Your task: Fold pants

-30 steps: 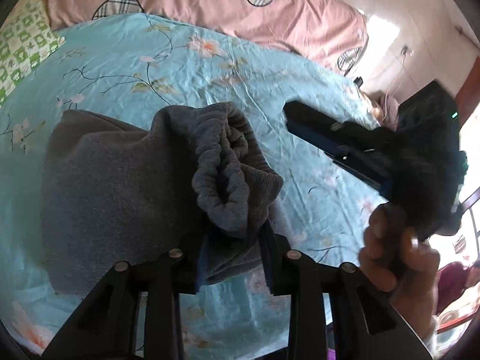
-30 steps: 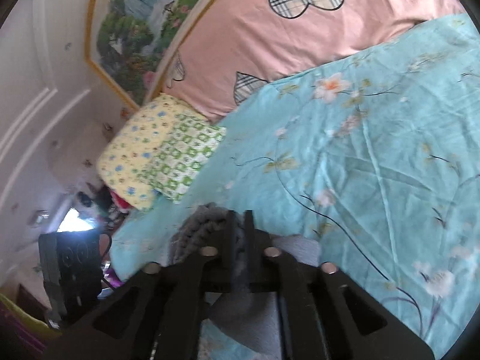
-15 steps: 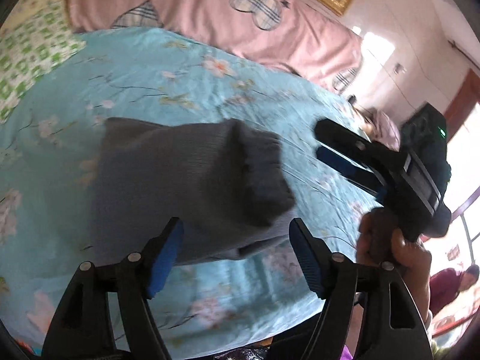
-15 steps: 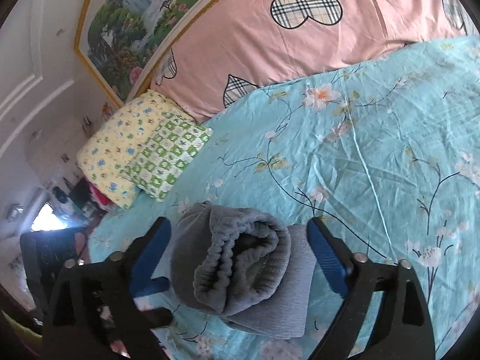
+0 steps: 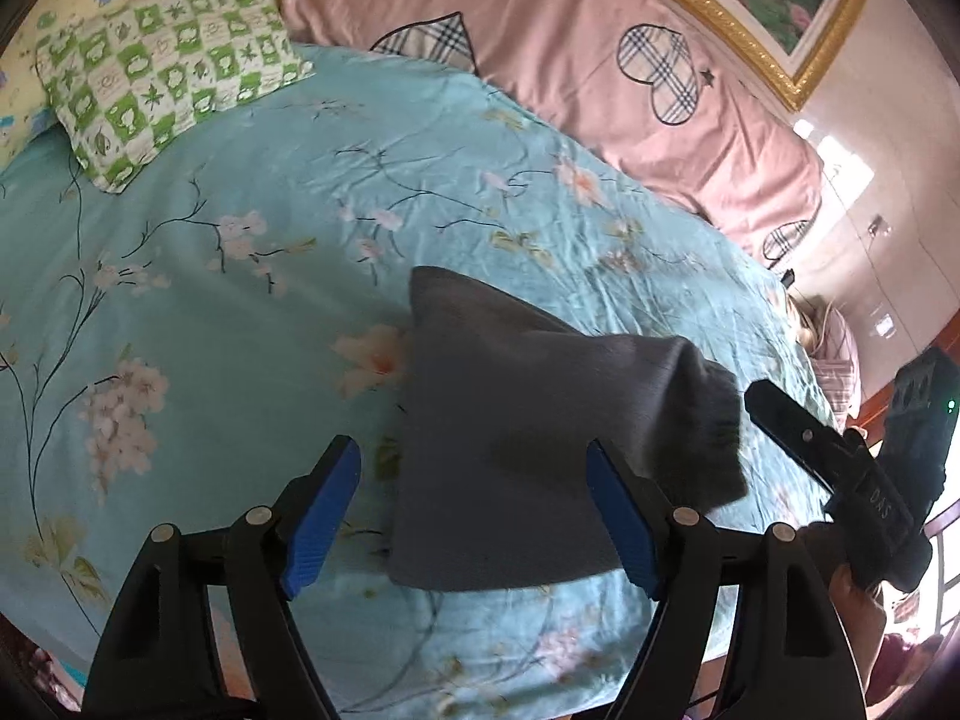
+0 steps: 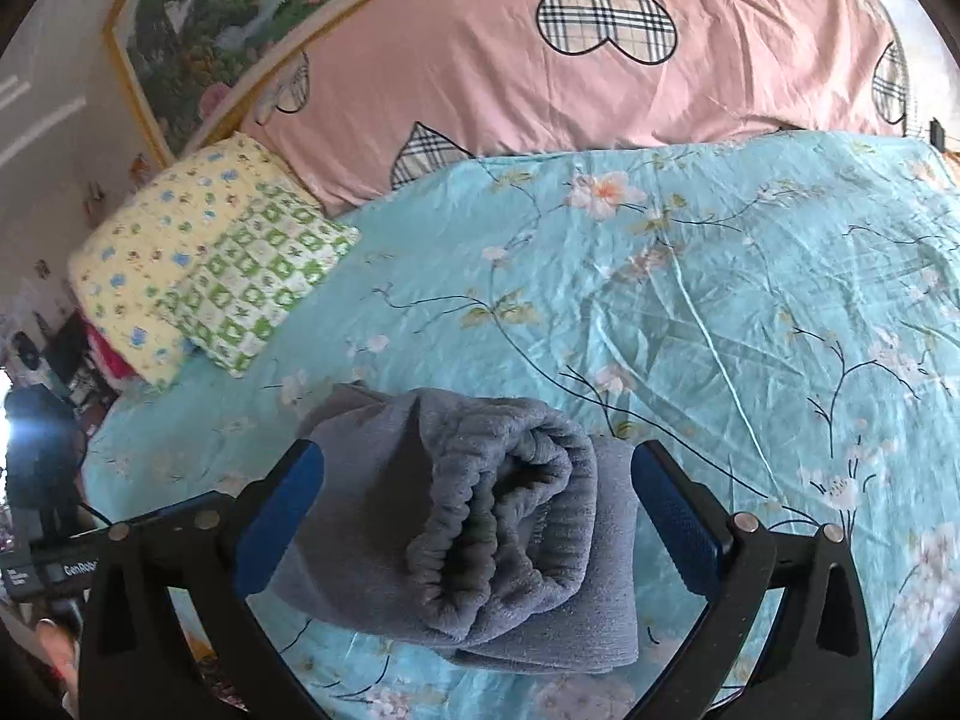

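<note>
The grey pants [image 5: 516,438] lie folded in a compact stack on the blue floral bedsheet [image 5: 240,252]. In the right wrist view the pants [image 6: 480,516] show their elastic waistband curled on top. My left gripper [image 5: 474,516] is open and empty, its blue pads either side of the near edge of the stack. My right gripper [image 6: 477,510] is open and empty, its jaws apart around the stack without touching it. The right gripper also shows in the left wrist view [image 5: 852,468], held by a hand at the right.
A pink duvet with plaid hearts [image 6: 600,60] lies at the head of the bed. A green checked pillow [image 5: 162,78] and a yellow pillow [image 6: 144,252] sit at the far left. The bed's near edge runs just below the pants. A framed painting [image 6: 240,18] hangs behind.
Both grippers, shut on the pants a second ago, have opened and let go. The pants now rest on the bed, and both grippers have drawn back and up.
</note>
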A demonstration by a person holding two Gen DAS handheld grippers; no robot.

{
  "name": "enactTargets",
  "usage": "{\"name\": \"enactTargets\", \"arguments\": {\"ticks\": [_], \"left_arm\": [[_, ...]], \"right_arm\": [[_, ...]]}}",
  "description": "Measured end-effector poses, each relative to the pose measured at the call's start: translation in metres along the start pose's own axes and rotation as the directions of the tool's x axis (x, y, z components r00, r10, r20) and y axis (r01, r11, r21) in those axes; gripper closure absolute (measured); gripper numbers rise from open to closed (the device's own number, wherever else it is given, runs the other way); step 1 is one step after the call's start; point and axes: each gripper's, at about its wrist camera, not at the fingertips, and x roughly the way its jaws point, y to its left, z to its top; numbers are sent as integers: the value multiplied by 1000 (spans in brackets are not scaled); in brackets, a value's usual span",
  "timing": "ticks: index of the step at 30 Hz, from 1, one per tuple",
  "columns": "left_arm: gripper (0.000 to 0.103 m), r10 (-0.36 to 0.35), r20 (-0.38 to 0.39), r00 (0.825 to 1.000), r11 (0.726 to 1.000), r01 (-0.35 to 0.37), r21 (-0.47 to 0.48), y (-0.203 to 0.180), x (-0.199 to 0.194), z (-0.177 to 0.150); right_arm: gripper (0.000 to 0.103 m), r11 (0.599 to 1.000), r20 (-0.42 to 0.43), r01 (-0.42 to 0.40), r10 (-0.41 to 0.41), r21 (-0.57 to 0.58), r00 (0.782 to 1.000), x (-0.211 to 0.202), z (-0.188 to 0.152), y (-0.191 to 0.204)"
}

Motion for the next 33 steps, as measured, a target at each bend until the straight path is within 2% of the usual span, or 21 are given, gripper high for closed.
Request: {"name": "enactTargets", "arguments": {"ticks": [6, 9, 12, 15, 21, 27, 33], "left_arm": [[24, -25, -53, 998, 1000, 25, -9, 6, 16, 6], [24, -28, -69, 997, 1000, 28, -10, 6, 23, 9], [24, -20, -85, 996, 1000, 21, 9, 5, 30, 10], [23, -20, -101, 995, 1000, 22, 18, 6, 38, 12], [22, -53, -153, 987, 999, 52, -6, 13, 63, 17], [17, -65, -170, 983, 998, 63, -18, 17, 81, 21], [16, -101, -199, 975, 994, 91, -58, 25, 97, 18]], "right_arm": [[1, 995, -60, 2, 4, 96, 998, 20, -10, -11], [1, 992, -93, 30, -18, 124, 995, 29, -16, -19], [1, 984, -134, 93, -72, 152, 988, 36, -22, -34], [1, 978, -152, 90, -61, 189, 987, 37, -27, -52], [4, 980, -164, 52, -20, 194, 986, 37, -37, -69], [18, 987, -175, -13, 42, 161, 984, 40, -42, -67], [23, 984, -180, -59, 90, 169, 979, 44, -43, -69]]}}
